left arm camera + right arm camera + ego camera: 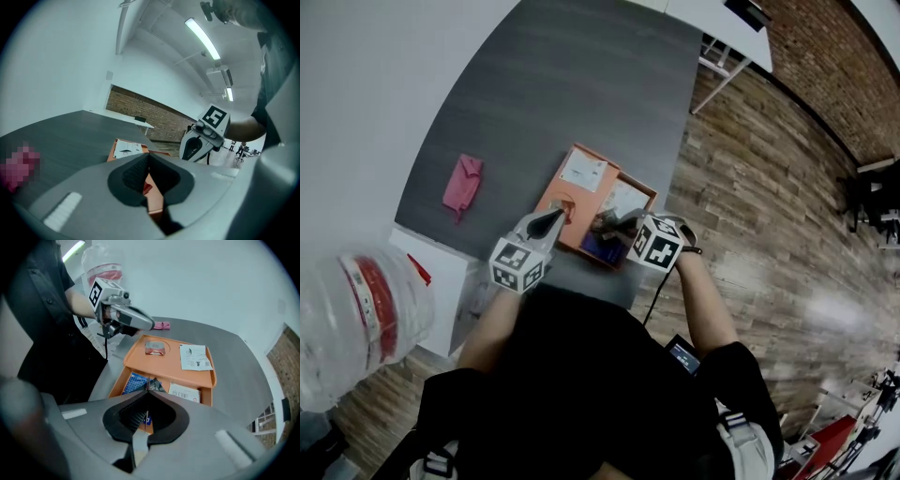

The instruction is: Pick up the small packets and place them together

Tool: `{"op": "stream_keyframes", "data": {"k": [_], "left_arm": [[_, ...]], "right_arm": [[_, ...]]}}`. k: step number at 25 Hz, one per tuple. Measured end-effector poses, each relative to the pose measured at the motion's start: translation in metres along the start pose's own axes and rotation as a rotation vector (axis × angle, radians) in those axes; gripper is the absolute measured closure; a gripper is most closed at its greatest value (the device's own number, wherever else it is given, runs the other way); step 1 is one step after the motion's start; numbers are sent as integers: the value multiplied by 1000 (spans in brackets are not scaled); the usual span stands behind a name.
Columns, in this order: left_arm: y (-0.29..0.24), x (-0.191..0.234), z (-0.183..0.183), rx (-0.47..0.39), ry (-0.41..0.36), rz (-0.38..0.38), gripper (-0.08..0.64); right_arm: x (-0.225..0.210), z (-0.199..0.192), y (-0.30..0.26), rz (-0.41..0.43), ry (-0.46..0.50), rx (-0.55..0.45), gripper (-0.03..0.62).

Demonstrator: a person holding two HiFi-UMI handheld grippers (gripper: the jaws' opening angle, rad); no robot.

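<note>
Hands guide two grippers over an orange box point(116, 383) on a grey table point(572, 84). The right gripper point(149, 383) has its jaws pressed together on the top edge of a small dark packet point(156, 386). It holds the packet just above the open box, where a blue packet point(135, 382) and a white packet point(185, 393) lie. The fingertip pinch on the edge likely lets the thin packet come clear of its neighbours. The left gripper point(149, 155), jaws closed on nothing, hovers near level over the flat orange tray point(173, 370) that touches the box, apparently waiting its turn. A red packet point(156, 349) and a white printed sheet point(196, 357) rest on that tray, which looks the probable gathering spot. A pink cloth point(462, 183) lies well apart.
</note>
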State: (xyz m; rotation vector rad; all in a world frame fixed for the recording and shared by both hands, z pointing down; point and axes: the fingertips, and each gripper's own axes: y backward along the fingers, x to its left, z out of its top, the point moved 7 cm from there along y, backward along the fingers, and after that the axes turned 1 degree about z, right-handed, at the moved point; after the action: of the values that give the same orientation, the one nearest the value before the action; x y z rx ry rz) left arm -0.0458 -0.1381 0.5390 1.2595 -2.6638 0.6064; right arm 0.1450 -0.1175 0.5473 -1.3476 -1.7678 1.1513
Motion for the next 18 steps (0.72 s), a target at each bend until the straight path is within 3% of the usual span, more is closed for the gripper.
{"op": "stream_keyframes", "data": {"k": [12,18], "left_arm": [[20,7,1,-36,-13,129,561],[39,15,-1,-52,6,187,561]], "right_arm": [[-17,44,46,39,-166,-358,589],[-43,67,37,81,-505,-546,589]]}}
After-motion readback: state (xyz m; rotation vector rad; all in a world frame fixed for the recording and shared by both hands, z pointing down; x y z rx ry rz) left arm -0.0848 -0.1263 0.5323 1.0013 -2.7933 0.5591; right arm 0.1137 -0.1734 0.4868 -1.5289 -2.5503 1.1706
